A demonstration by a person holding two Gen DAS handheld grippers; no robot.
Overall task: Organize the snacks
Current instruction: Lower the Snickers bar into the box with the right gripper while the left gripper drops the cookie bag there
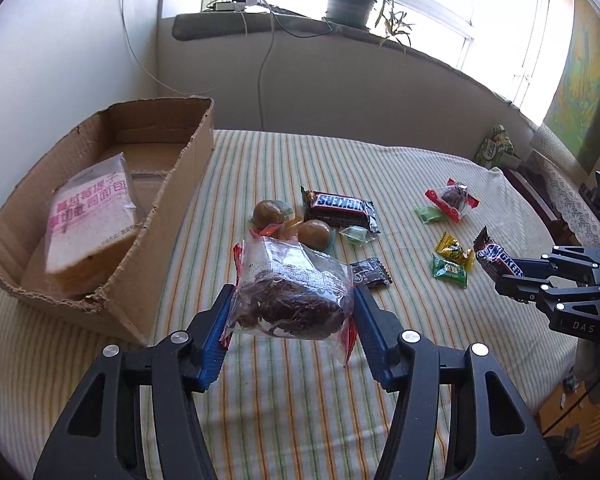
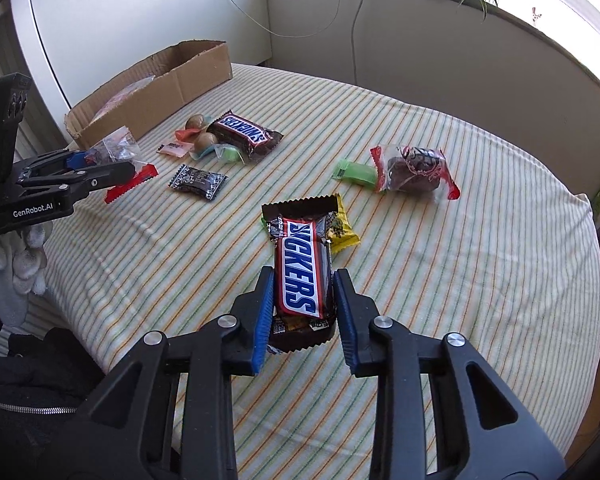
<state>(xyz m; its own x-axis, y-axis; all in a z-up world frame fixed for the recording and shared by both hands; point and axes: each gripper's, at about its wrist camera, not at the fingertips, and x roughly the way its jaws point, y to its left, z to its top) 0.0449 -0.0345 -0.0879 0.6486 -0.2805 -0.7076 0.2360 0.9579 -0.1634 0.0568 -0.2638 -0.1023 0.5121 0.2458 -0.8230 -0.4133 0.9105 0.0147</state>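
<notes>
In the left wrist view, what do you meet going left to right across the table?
Cardboard box → held meat-floss bun → lying Snickers bar → yellow candy → Snickers in the right hand-held gripper.

Both grippers: black plastic linkage arms with triangular cutouts, round silver pivot screws, ribbed blue pads on finger insides. Left gripper point(image 1: 294, 312) body reads "GenRobot.AI" in white from the right wrist view point(image 2: 112, 176); right gripper point(image 2: 303, 312) shows "DAS" lettering on its side in the left wrist view point(image 1: 508, 280). White knit glove point(image 2: 24, 256) under the left one; black zipped sleeve point(image 2: 28, 396) at lower left.
</notes>
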